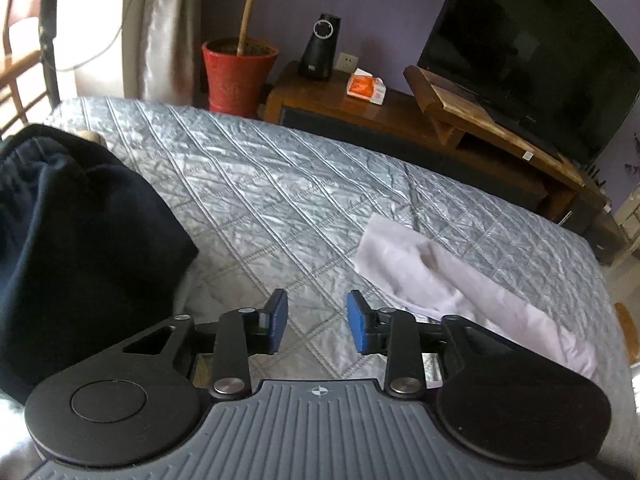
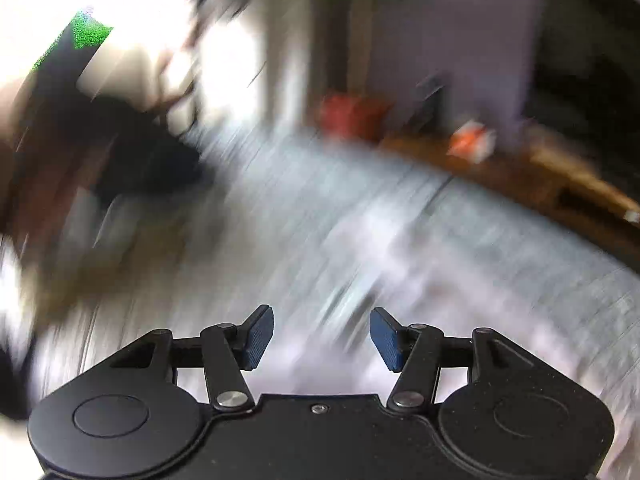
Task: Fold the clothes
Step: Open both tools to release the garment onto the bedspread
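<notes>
A dark navy garment point(image 1: 72, 240) lies bunched on the left of the bed. A pale lilac-white garment point(image 1: 452, 284) lies flat on the right of the bed. My left gripper point(image 1: 317, 322) is open and empty, hovering over bare quilt between the two garments. My right gripper point(image 2: 322, 338) is open and empty above the bed; its view is heavily motion-blurred, with a pale cloth patch point(image 2: 404, 264) ahead and a dark shape point(image 2: 152, 152) at the left.
The bed has a silver-grey quilted cover point(image 1: 280, 184). Beyond its far edge stand a red plant pot point(image 1: 236, 72), a wooden TV cabinet point(image 1: 400, 116) with a black speaker point(image 1: 320, 46), an orange-white packet point(image 1: 366, 88) and a TV point(image 1: 536, 52). A wooden chair point(image 1: 16, 80) is far left.
</notes>
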### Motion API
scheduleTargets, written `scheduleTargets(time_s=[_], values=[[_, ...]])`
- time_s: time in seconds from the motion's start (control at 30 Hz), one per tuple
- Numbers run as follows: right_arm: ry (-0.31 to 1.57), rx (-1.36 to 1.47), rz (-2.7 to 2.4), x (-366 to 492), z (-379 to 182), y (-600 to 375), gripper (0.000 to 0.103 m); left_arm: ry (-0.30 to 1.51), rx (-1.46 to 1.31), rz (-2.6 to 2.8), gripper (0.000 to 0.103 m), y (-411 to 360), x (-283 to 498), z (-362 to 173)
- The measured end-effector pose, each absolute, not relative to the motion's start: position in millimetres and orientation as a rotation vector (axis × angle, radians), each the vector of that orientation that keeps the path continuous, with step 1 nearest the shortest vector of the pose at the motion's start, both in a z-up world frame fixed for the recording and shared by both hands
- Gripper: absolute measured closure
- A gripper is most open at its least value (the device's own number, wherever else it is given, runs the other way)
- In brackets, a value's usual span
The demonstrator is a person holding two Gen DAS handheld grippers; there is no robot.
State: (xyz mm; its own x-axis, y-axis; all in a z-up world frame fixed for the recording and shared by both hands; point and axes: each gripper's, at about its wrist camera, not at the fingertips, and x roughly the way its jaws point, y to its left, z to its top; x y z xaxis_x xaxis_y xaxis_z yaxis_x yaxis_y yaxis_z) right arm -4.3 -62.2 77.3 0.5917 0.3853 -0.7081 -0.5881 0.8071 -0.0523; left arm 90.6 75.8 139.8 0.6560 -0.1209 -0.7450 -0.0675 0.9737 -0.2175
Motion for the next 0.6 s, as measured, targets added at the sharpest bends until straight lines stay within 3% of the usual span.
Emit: scheduleTargets(time_s=[0.07,0.1,0.5,0.53,0.6], values=[[0.792,-0.4,0.643,-40,56,-43,0.051,0.847,-0.219,-0.023,0.045,75,90,141],[0.785,-0.419,0.662,-49,51,-36,0.051,0.844,-0.211,-0.021,0.043,74,90,141],[0.6,-0.832,0.717,-61,11,23,0.046,0.853,-0.205,-0.025,0.04,68,93,138],[0.605,-0.835,0.711,-57,10,24,0.049,0.854,-0.205,-0.025,0.04,69,93,138],[0.619,-0.832,0.714,-51,9,27,0.073,0.855,-0.206,-0.025,0.04,69,92,138]])
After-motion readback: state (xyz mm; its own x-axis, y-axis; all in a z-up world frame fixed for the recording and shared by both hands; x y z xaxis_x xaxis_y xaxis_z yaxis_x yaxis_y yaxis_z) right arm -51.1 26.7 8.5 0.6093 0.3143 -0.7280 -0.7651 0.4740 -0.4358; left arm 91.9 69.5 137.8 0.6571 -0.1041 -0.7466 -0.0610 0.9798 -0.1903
